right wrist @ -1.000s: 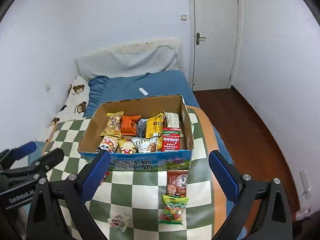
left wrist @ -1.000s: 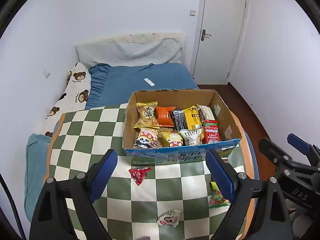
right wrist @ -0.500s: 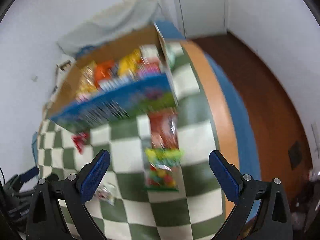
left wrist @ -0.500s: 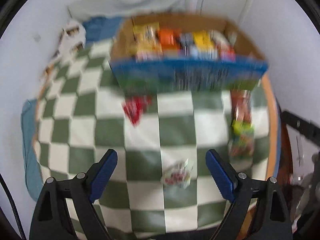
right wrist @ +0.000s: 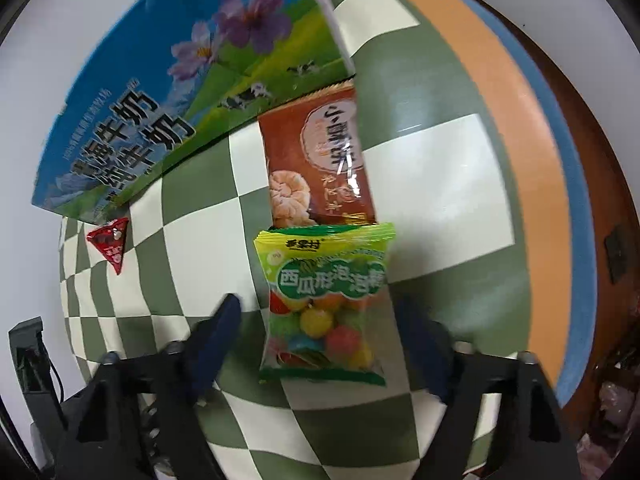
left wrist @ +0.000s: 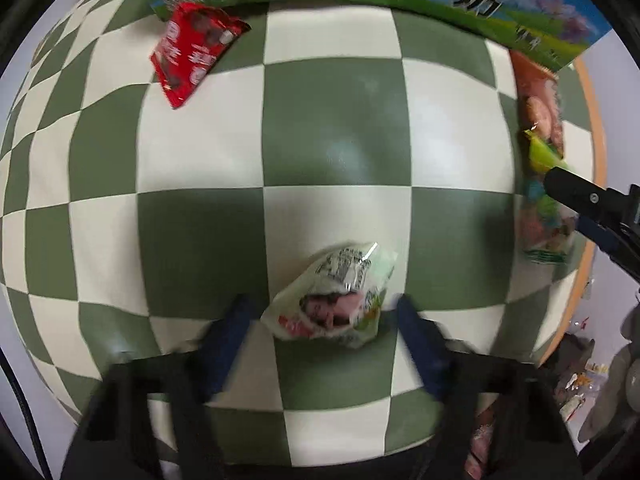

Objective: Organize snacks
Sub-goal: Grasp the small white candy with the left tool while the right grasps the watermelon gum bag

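L gripper (left wrist: 320, 316): fingers have just been closing, white packet (left wrist: 334, 294) between them, pads not yet pressing (small gaps each side). R gripper (right wrist: 318, 320): closing too, straddling green candy bag (right wrist: 324, 304), long axis running away from fingers. Farther: brown packet (right wrist: 320, 160), red packet (left wrist: 192, 52), box (right wrist: 180, 92) on tabletop (left wrist: 336, 120).

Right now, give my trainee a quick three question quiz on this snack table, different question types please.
1. True or false: the left tongs already pinch the white crinkled snack packet.
2. Which packet overlaps the brown rice-cracker packet? A) red triangular foil packet B) green gumball candy bag
3. Fill in: the right tongs straddle the ____ bag.

Key: 1 false, both tongs have just been closing, with the packets between their pads but gaps showing. 2 B. 3 green gumball candy.
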